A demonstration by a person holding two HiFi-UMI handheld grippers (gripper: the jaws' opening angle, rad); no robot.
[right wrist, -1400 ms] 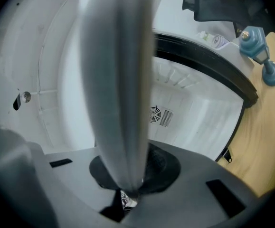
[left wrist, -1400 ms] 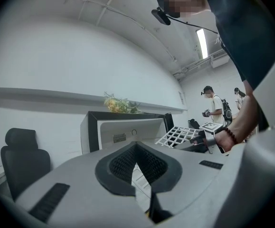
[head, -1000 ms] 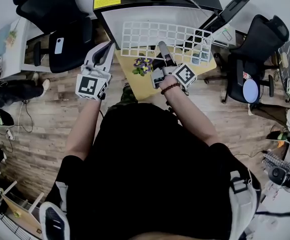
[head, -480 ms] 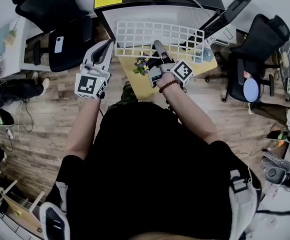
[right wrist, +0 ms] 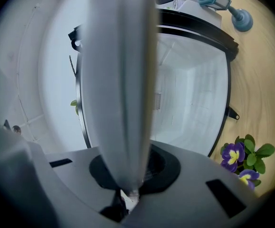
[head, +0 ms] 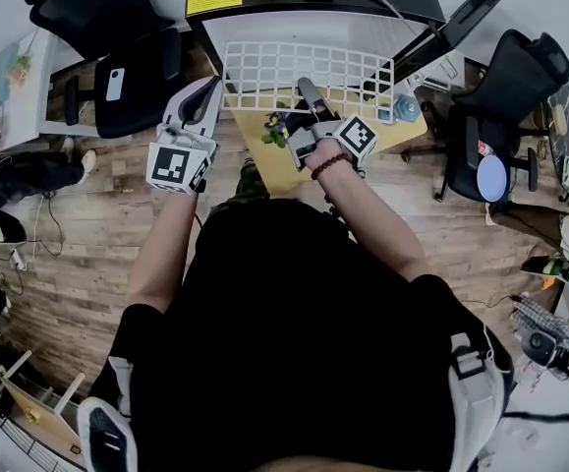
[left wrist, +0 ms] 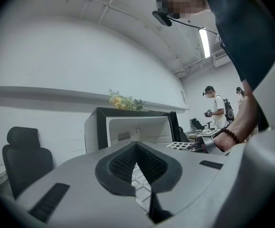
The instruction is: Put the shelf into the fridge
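A white wire shelf hangs level in front of the open fridge, its far edge at the white interior. My right gripper is shut on the shelf's near edge; in the right gripper view the shelf runs edge-on as a blurred white bar out of the right gripper, with the fridge cavity behind. My left gripper sits just left of the shelf's left edge, jaws shut, holding nothing. In the left gripper view, beyond the left gripper, stands the fridge.
The fridge door stands open to the right. A small yellow table carries purple flowers and a blue ornament. Black office chairs flank the fridge. People stand far off.
The right gripper has carried the shelf left and a little farther toward the fridge opening. The left gripper has barely moved.
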